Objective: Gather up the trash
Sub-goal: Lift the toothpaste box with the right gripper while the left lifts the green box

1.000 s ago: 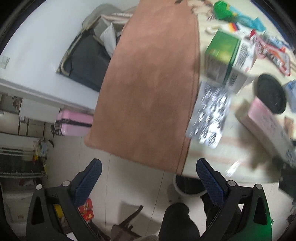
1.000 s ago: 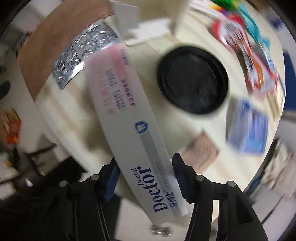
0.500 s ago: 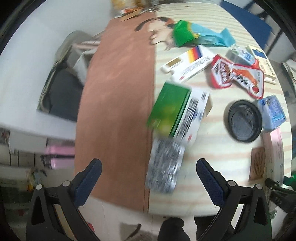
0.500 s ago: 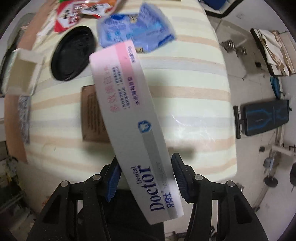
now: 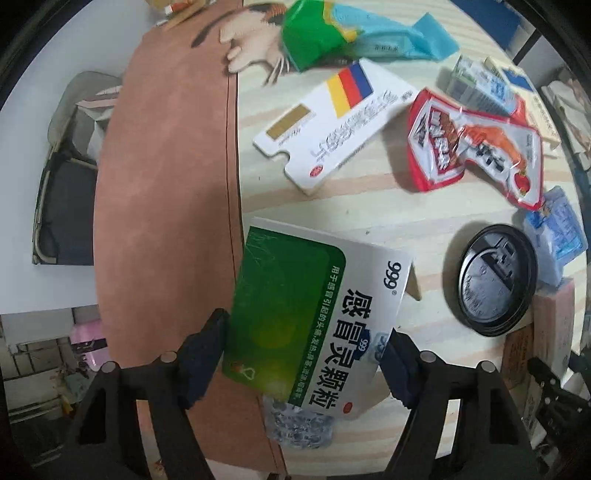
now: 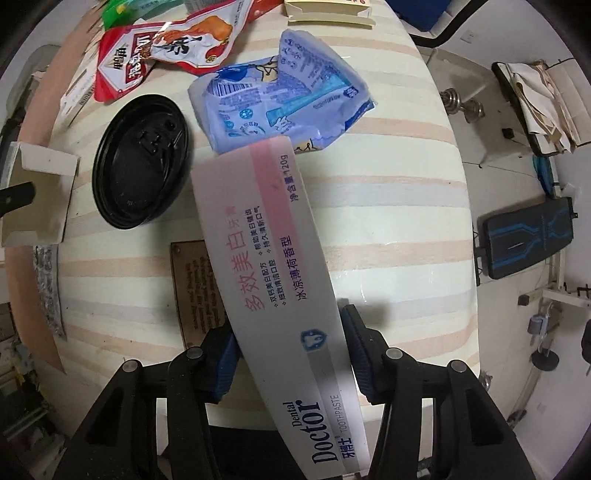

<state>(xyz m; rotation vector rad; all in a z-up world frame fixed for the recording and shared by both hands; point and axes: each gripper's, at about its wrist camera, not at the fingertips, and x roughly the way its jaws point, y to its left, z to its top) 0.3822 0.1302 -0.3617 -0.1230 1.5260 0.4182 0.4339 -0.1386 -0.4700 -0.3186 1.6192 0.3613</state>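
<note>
left gripper (image 5: 303, 354): points down over the table (image 5: 369, 206). jaws closing around the green-and-white medicine box (image 5: 314, 314), which sits between my fingers (image 5: 207, 354); whether the pads already press its sides i cannot tell. the box lies across the seam between the brown mat (image 5: 166, 184) and the striped tabletop, with a silver blister pack (image 5: 299, 424) poking out from under its near end.

right gripper (image 6: 288, 354): points down, jaws closing slightly and clamped on the long white-and-pink toothpaste box (image 6: 273, 273). the box is raised above the table, running away from my fingers toward the crumpled blue wrapper (image 6: 280, 92).

on the table, left wrist view:
- black plastic cup lid (image 5: 491, 280), flat, right of the medicine box
- white carton with a yellow, red and blue stripe (image 5: 332, 122), beyond the box
- red snack pouch (image 5: 476, 144), to the right of that carton
- green and light-blue wrapper (image 5: 354, 33), at the far edge
- small milk carton (image 5: 476, 85), behind the red pouch

right wrist view:
- brown card (image 6: 195, 284), flat, partly hidden by the toothpaste box
</note>
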